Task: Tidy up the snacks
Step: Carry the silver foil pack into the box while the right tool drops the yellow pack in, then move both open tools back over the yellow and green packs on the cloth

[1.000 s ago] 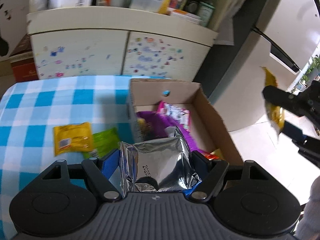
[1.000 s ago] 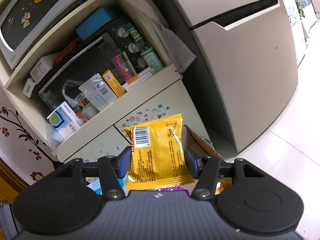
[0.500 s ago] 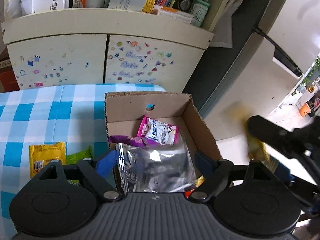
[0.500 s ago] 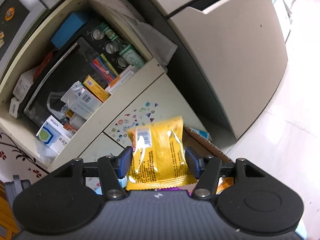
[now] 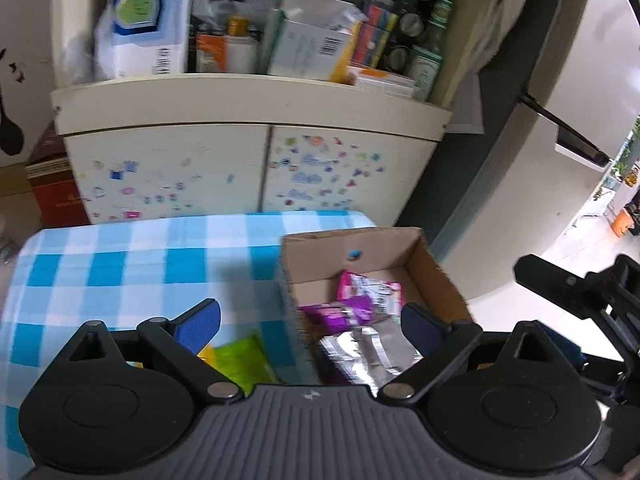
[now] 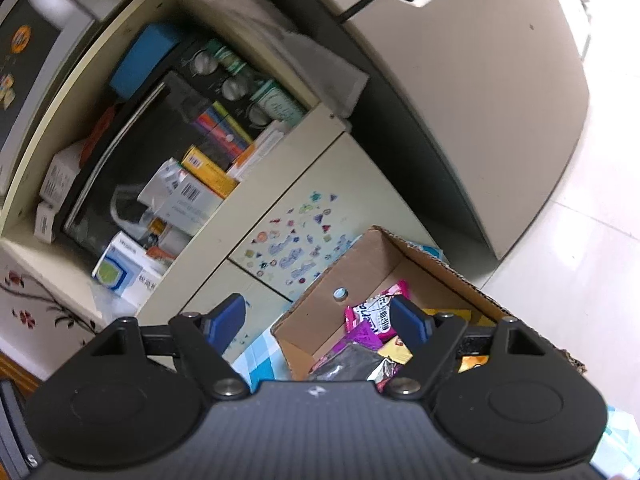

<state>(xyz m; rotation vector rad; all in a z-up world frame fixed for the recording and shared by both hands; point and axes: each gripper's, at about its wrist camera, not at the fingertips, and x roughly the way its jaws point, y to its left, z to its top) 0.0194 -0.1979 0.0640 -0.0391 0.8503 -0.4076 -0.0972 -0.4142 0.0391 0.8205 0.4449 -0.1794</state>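
A cardboard box (image 5: 436, 276) stands on the blue checked tablecloth (image 5: 120, 264) at its right end. In it lie a silver packet (image 5: 368, 350), a purple packet (image 5: 340, 314) and a pink-white packet (image 5: 372, 292). My left gripper (image 5: 310, 326) is open and empty above the box's near left corner. A green packet (image 5: 240, 360) lies on the cloth below it. My right gripper (image 6: 320, 320) is open and empty over the box (image 6: 360, 268). A yellow packet (image 6: 448, 314) lies in the box behind its right finger. The right gripper also shows in the left wrist view (image 5: 576, 292).
A cream cabinet (image 5: 248, 168) with stickers on its doors stands behind the table, its shelf crowded with boxes and bottles. A white appliance (image 6: 480, 92) stands to the right. Pale floor tiles (image 6: 580, 240) lie beyond the box.
Both grippers have opened. The silver packet left my left gripper and lies in the box. The yellow packet left my right gripper and lies in the box. The left gripper drew back leftward.
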